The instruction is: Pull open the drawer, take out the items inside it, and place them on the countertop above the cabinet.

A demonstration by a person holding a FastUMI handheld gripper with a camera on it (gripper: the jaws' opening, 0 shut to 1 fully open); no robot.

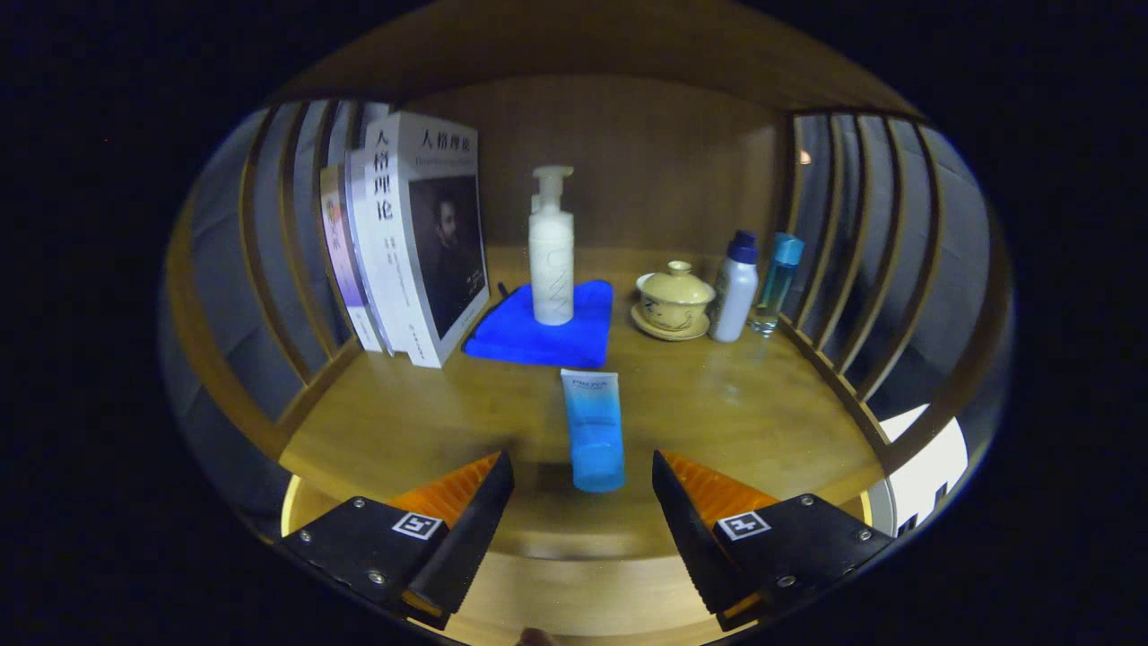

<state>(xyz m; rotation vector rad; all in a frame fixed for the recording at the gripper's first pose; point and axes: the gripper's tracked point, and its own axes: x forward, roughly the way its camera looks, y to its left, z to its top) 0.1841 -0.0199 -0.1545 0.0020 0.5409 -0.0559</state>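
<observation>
the tool (583,475) is released, its two fingers (471,511) spread wide apart and pressing on nothing. a blue and white squeeze tube (593,431) lies flat on the wooden counter (735,404), near the counter's front edge, its cap end pointing toward the tool and reaching into the gap between the fingertips without touching either one.

beyond the tube, toward the middle of the counter, a folded bright blue cloth (525,336) lies flat, and a tall white pump bottle (551,251) stands upright on it. at the counter's left side a row of upright books (413,242) leans against the slatted wooden side rail (269,260), the nearest one a thick white volume with a dark portrait on its cover. right of the cloth, toward the back right corner, a small cream lidded ceramic cup on a saucer (674,301) sits on the counter. just beside it stands a white bottle with a dark blue cap (735,287), and next to that, close to the right slatted rail (861,251), a slim clear bottle with a turquoise cap (777,283). a plain wooden back panel (646,161) closes the space behind them.
</observation>
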